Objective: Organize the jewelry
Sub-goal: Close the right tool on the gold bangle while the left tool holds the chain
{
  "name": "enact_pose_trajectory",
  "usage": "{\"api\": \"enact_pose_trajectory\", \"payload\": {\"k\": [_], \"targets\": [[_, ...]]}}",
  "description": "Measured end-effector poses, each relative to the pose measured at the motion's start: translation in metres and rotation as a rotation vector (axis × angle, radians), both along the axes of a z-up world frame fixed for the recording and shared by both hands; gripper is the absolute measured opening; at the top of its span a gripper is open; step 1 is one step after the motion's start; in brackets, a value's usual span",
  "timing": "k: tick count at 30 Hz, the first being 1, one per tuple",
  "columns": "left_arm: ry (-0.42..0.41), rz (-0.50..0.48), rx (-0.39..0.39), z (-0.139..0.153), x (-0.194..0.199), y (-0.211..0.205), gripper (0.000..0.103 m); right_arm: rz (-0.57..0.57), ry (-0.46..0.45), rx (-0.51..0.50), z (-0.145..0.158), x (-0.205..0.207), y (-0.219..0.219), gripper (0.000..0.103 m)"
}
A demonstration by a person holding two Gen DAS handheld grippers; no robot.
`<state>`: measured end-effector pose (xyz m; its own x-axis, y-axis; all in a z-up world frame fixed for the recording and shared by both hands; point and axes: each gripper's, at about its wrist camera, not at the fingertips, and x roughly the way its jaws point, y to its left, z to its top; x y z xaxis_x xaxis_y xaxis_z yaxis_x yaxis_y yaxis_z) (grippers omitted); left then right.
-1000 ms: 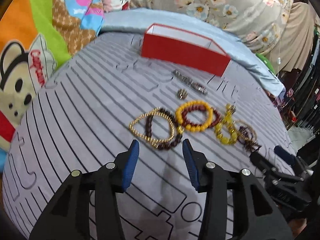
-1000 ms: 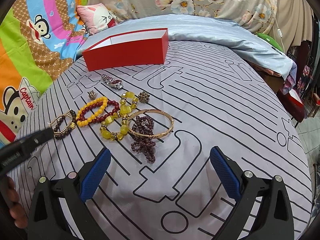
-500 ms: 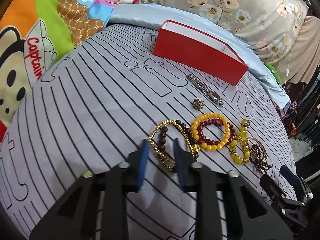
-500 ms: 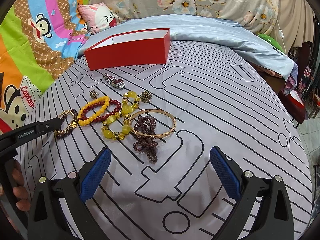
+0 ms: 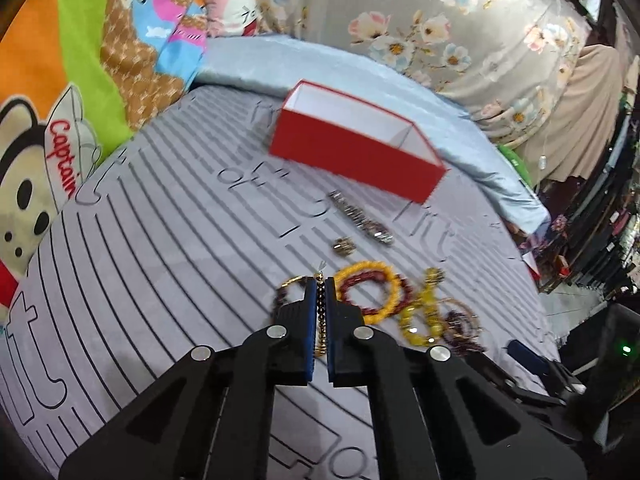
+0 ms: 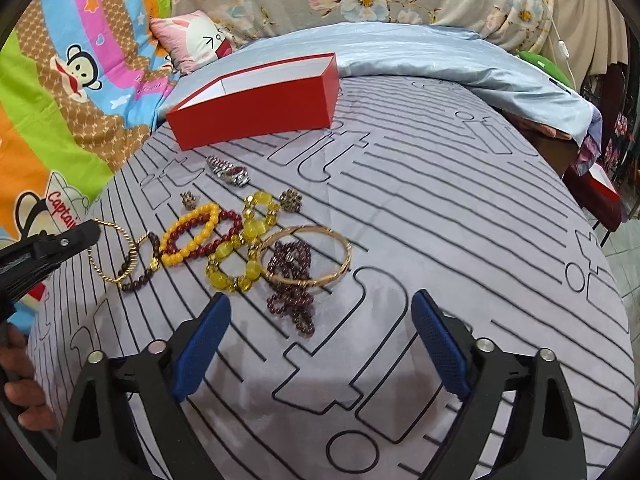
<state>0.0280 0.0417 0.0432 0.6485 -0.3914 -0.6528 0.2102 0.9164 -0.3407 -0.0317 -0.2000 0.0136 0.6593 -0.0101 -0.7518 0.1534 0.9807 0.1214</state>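
A: Which claw has something?

B: The left gripper (image 5: 320,292) is clamped on a gold chain (image 5: 320,312); in the right wrist view that chain (image 6: 107,252) loops beside a dark bead bracelet (image 6: 140,268) at the left end of the pile.

A: Which way does it run?

B: Along the pads, pointing away toward the red box (image 5: 352,148).

A: And the box?

B: One, open-topped, at the far edge of the striped sheet (image 6: 440,208). From the right wrist its long axis runs left to right, rising slightly to the right.

A: Count the rest, left to right.

B: One small gold charm (image 6: 190,200), one yellow-and-red bead bracelet (image 6: 200,234), one watch (image 6: 228,172) lying aslant just before the box, one chunky yellow bracelet (image 6: 244,256), one brooch (image 6: 291,200), one gold bangle (image 6: 306,254) with one garnet strand (image 6: 294,288) trailing through it.

A: The right gripper (image 6: 320,344)?

B: Its jaws are closing, nothing between them, near the garnet strand.
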Motion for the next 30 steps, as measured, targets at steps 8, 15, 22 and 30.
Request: {"api": "enact_pose_trajectory", "payload": {"k": [8, 15, 22, 30], "targets": [[-0.013, -0.077, -0.032, 0.012, -0.013, -0.021, 0.004, 0.006, 0.019, 0.05, 0.001, 0.012, -0.011, 0.067], [0.031, -0.092, -0.021, -0.004, -0.014, -0.028, 0.004, 0.046, 0.036, 0.002, -0.005, 0.018, 0.004, 0.068], [0.042, -0.087, -0.009, -0.01, -0.015, -0.026, 0.004, 0.049, 0.075, -0.04, -0.015, 0.037, 0.01, 0.068], [0.055, -0.085, -0.01, -0.016, -0.012, -0.025, 0.004, 0.059, 0.068, -0.061, -0.014, 0.05, 0.011, 0.06]]}}
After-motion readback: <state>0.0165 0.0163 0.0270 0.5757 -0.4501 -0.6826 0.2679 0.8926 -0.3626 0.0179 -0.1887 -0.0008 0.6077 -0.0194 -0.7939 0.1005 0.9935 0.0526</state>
